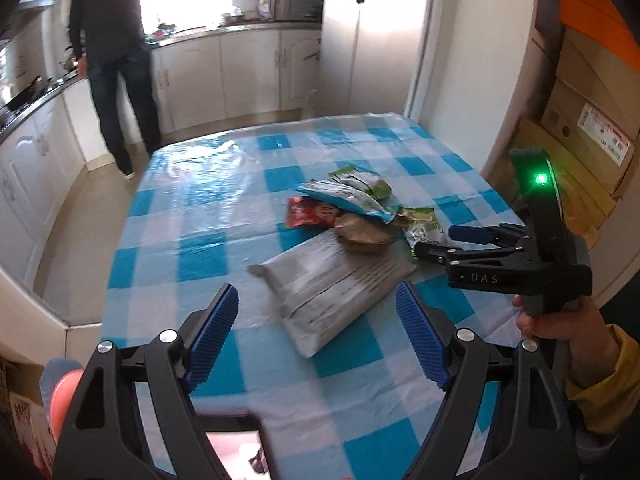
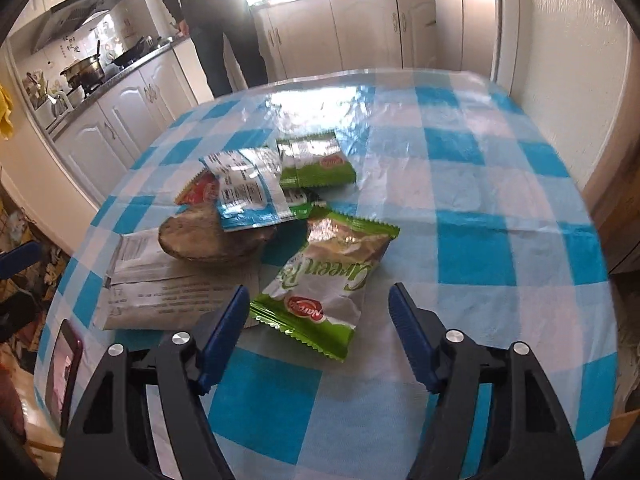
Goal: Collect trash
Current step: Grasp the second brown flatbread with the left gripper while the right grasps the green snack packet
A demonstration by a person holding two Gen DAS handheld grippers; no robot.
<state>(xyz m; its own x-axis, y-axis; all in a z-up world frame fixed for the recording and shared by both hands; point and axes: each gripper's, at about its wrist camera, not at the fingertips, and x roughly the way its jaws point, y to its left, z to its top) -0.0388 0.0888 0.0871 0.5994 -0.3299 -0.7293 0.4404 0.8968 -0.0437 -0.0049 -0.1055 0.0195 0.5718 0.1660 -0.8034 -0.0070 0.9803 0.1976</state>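
Observation:
A pile of trash lies on the blue-checked table [image 1: 200, 208]. In it are a grey mailer bag [image 1: 332, 280], a brown crumpled bowl [image 1: 364, 232], a blue-white wrapper [image 1: 348, 196], a red wrapper [image 1: 308, 216] and green snack packets. My left gripper [image 1: 316, 300] is open, hovering just short of the mailer bag with nothing between its pads. My right gripper [image 2: 318, 292] is open around the near green pea packet [image 2: 332, 276], which lies flat between the fingers, pads apart from it. The left wrist view shows the right gripper [image 1: 436, 240] low over that packet [image 1: 422, 226].
A phone [image 2: 64, 364] lies at the table's near left edge. A person [image 1: 116, 52] stands at the kitchen counter beyond the table. Cardboard boxes [image 1: 588, 128] are stacked to the right, next to a white fridge [image 1: 380, 32].

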